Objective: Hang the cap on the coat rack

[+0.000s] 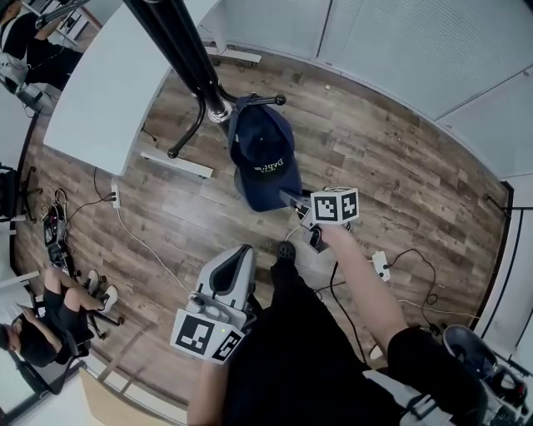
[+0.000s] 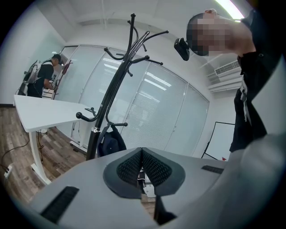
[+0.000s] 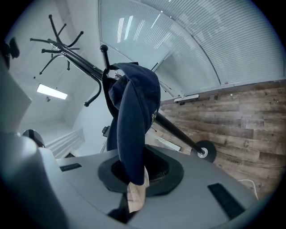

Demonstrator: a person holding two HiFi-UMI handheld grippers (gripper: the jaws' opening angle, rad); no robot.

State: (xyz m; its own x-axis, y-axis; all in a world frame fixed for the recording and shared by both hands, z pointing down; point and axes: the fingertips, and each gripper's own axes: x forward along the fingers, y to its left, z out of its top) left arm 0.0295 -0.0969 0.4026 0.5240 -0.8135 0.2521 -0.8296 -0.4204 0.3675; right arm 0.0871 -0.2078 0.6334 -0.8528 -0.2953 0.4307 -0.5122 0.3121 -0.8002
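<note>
Wood-plank floor (image 1: 400, 166) runs under a white desk (image 1: 100, 91) at ten o'clock. Nearest, at six o'clock, the left gripper (image 1: 240, 252) is clenched on nothing. Beyond it, the right gripper (image 1: 290, 200) pinches the brim of the navy cap (image 1: 262, 158). The cap's crown drapes against a lower hook of the coat rack (image 1: 175, 42) at eleven o'clock.

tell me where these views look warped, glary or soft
Head view: fisheye bows the wooden floor into arcs, evenly lit, sharp. Left gripper view: dark round vignette, the coat rack curves, the ceiling light blows out at top right. Right gripper view: the glass wall bends into an arc, a light panel glares, the cap near the lens looks slightly soft.
</note>
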